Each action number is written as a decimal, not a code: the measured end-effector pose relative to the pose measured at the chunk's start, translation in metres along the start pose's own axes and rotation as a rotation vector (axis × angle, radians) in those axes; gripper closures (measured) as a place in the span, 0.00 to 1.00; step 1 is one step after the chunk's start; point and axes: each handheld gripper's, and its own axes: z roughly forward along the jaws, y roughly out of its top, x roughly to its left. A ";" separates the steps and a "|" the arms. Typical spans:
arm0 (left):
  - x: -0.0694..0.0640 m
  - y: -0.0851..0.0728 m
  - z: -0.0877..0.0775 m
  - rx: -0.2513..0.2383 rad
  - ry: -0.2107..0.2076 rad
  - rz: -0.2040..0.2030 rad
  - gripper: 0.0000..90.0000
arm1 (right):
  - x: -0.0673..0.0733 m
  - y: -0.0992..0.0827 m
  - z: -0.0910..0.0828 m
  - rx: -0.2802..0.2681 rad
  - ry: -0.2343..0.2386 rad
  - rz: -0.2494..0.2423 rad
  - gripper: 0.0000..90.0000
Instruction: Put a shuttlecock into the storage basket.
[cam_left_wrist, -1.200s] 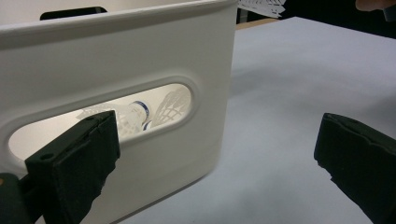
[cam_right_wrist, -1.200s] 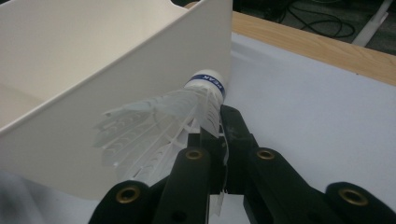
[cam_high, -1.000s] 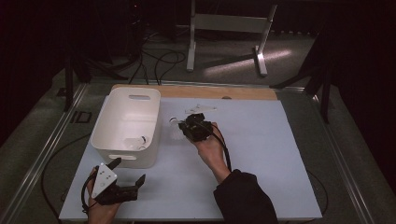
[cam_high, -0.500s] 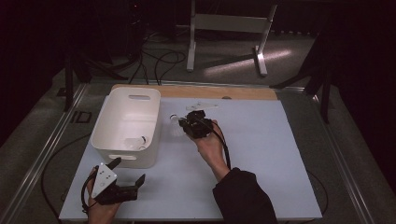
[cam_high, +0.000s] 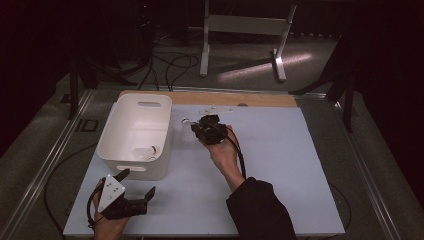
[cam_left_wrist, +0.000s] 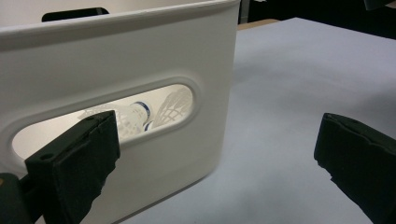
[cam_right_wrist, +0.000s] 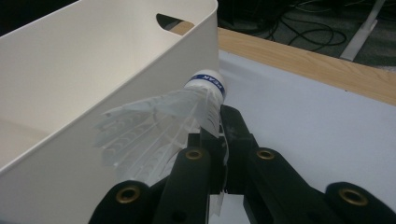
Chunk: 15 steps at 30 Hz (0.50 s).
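A white feathered shuttlecock (cam_right_wrist: 177, 112) with a blue band on its cork sits pinched at its skirt in my right gripper (cam_right_wrist: 223, 128), which is shut on it. In the high view that gripper (cam_high: 197, 129) hovers just right of the white bin (cam_high: 167, 137), the shuttlecock (cam_high: 186, 122) pointing at the bin's right wall. My left gripper (cam_high: 137, 182) rests near the table's front left, open and holding nothing. Its jaws (cam_left_wrist: 219, 135) face the bin's handle slot, through which shuttlecocks (cam_left_wrist: 140, 112) inside the bin show.
The bin (cam_right_wrist: 93, 60) stands at the left of the pale table sheet (cam_high: 280, 165), with a shuttlecock (cam_high: 150, 150) lying on its floor. A wooden strip (cam_high: 260, 99) runs along the far edge. Cables and a stand's legs lie on the floor beyond.
The right gripper with the shuttlecock has edged slightly farther from me. The left gripper has stayed where it was.
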 end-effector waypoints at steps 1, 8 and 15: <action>0.000 0.000 0.000 0.000 0.000 0.000 0.01 | 0.000 0.001 0.000 -0.003 0.002 0.002 1.00; 0.000 0.000 0.000 -0.002 0.000 -0.002 0.01 | 0.004 0.009 0.000 -0.024 0.007 -0.006 1.00; 0.000 0.000 0.000 -0.002 0.001 -0.001 0.01 | 0.007 0.014 0.001 -0.033 0.010 -0.006 1.00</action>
